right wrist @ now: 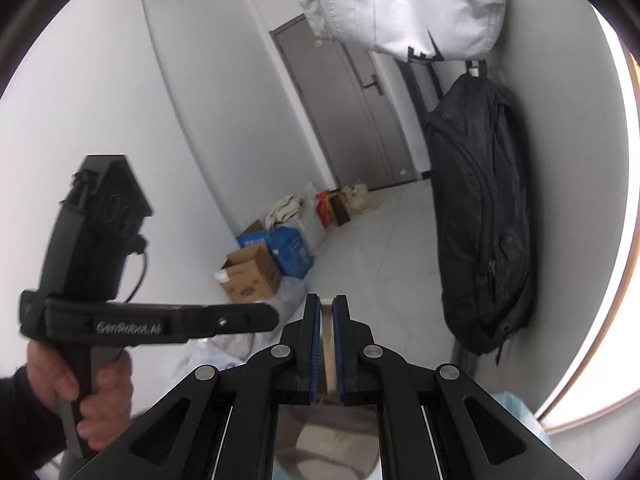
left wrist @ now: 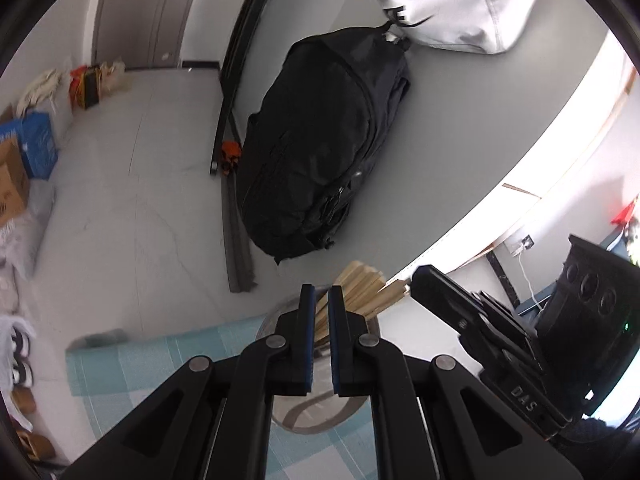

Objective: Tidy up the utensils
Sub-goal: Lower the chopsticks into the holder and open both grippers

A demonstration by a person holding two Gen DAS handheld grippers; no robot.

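In the left wrist view my left gripper [left wrist: 321, 294] has its blue-padded jaws nearly closed with a narrow gap and nothing between them. Just beyond it a bundle of pale wooden chopsticks [left wrist: 362, 290] stands in a round metal holder [left wrist: 267, 326] on a teal checked cloth [left wrist: 132, 364]. My right gripper [left wrist: 448, 284] shows at the right of that view, beside the chopsticks. In the right wrist view my right gripper [right wrist: 326, 304] is shut on a pale wooden chopstick [right wrist: 328, 344], held above the metal holder [right wrist: 326, 440]. The left gripper [right wrist: 264, 316] shows at the left, in a hand.
A black backpack [left wrist: 320, 140] and a white bag [left wrist: 452, 4] hang on the grey wall ahead. Cardboard and blue boxes [right wrist: 264, 264] and bags lie on the tiled floor by a grey door [right wrist: 344, 108]. Shoes [left wrist: 20, 352] sit at the left.
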